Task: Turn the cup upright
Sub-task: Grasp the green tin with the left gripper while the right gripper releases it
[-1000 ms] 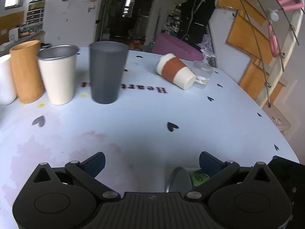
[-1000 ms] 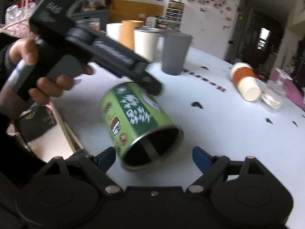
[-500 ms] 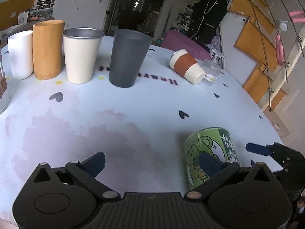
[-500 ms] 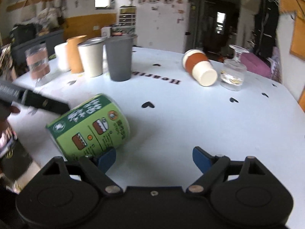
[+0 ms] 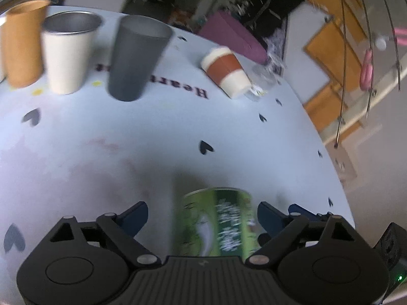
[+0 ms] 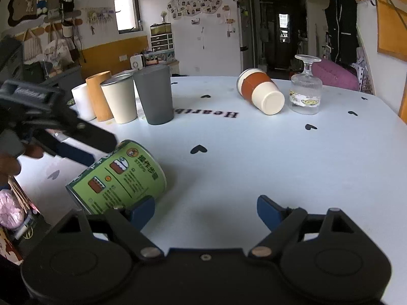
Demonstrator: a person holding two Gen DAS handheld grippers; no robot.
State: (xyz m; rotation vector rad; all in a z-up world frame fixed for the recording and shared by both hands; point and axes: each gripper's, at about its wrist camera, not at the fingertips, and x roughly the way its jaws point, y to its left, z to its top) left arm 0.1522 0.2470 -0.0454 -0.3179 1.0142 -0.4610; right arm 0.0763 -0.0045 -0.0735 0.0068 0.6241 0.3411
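A green printed cup (image 6: pixel 119 178) lies on its side near the front left edge of the white table (image 6: pixel 254 157). In the left wrist view the cup (image 5: pixel 218 223) is blurred and sits between the open fingers of my left gripper (image 5: pixel 202 214). The left gripper also shows in the right wrist view (image 6: pixel 76 142), hovering over the cup's upper side. My right gripper (image 6: pixel 206 207) is open and empty, its left finger just in front of the cup.
Several upright cups stand in a row at the back left: white, orange (image 6: pixel 99 99), cream (image 6: pixel 122 101) and grey (image 6: pixel 155 94). An orange-banded cup (image 6: pixel 259 91) lies on its side beside an upside-down glass (image 6: pixel 305 89).
The left gripper has swung over the green cup, which now lies between its fingers. The right gripper has pulled back a little from the cup, which still lies on its side.
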